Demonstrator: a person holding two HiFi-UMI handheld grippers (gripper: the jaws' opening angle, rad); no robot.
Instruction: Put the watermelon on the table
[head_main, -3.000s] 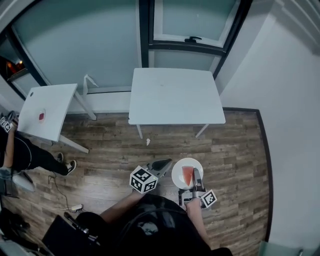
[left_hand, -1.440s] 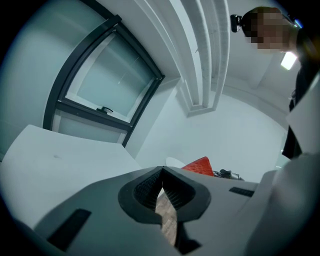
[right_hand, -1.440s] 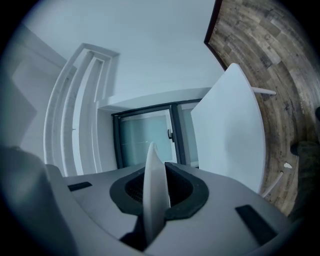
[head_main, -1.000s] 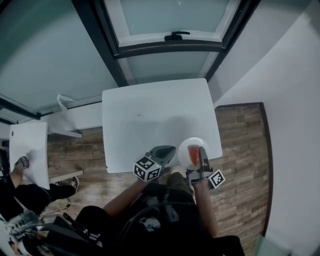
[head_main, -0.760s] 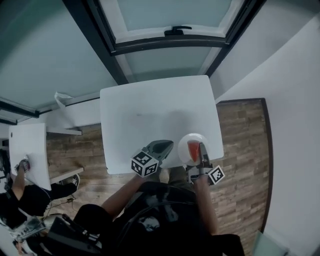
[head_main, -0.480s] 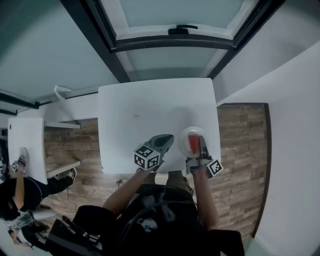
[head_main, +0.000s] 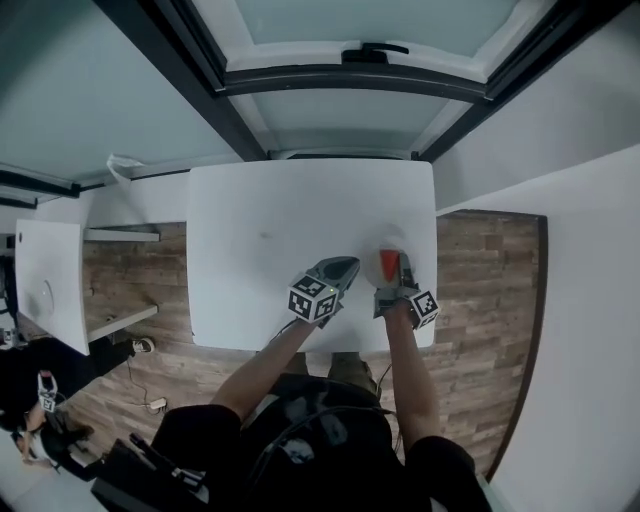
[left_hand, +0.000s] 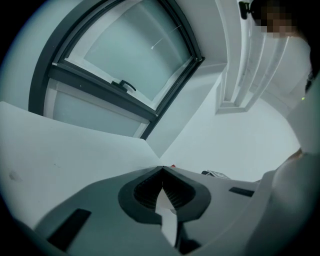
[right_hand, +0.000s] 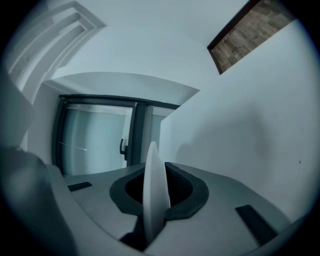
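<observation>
A red watermelon slice (head_main: 388, 263) lies on a white plate (head_main: 392, 250) that shows poorly against the white table (head_main: 260, 220). My right gripper (head_main: 401, 268) is shut on the plate's near rim, over the table's right front part. In the right gripper view the plate (right_hand: 151, 175) stands edge-on between the jaws of the right gripper (right_hand: 156, 168). Whether the plate rests on the table I cannot tell. Just left of it my left gripper (head_main: 345, 268) is shut and holds nothing. In the left gripper view, the left gripper (left_hand: 161, 168) has its tips closed together over the tabletop.
A dark-framed window with a handle (head_main: 375, 48) stands behind the table. A white wall and wood floor (head_main: 490, 290) lie to the right. A second white table (head_main: 50, 280) stands at the left, with another person (head_main: 40, 410) on the floor below it.
I have walked from the wood floor up to the table. Over the last second both grippers moved forward and down over its near right part, the plate with the slice still gripped.
</observation>
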